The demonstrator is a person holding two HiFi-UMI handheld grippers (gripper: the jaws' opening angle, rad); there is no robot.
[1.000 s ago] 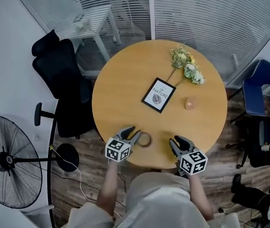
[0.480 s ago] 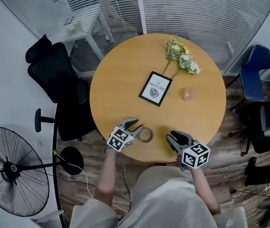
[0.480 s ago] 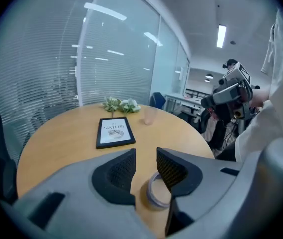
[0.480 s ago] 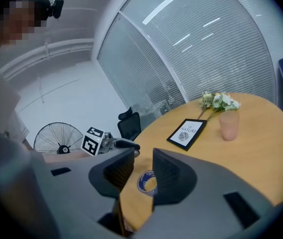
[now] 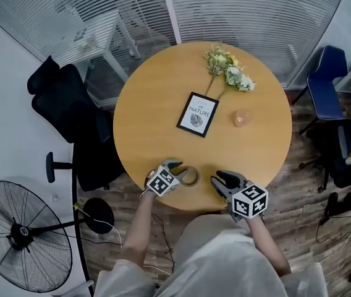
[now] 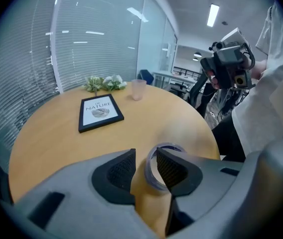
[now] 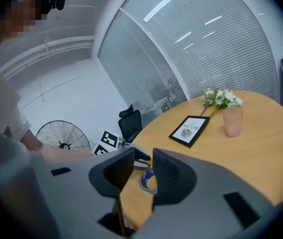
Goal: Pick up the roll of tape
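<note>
The roll of tape (image 5: 191,177), a clear ring, lies flat near the front edge of the round wooden table (image 5: 151,122). My left gripper (image 5: 177,169) is at its left side. In the left gripper view the jaws straddle the near wall of the tape (image 6: 151,175): one jaw is outside the ring, the other inside it, and a strip of table shows in the gap. That left gripper (image 6: 144,156) is open. My right gripper (image 5: 222,179) hovers a little right of the roll, open and holding nothing. Between the jaws of the right gripper (image 7: 142,158) I see the tape (image 7: 148,181) farther off.
A framed print (image 5: 197,114) lies mid-table, with a pink cup (image 5: 242,117) to its right and a bunch of flowers (image 5: 228,73) at the far side. A black office chair (image 5: 64,113) stands left of the table, a blue chair (image 5: 324,91) right, a floor fan (image 5: 24,234) lower left.
My left gripper has slid right onto the tape and its jaws have narrowed around the ring's wall. The right gripper has barely moved. The head view has shifted a little.
</note>
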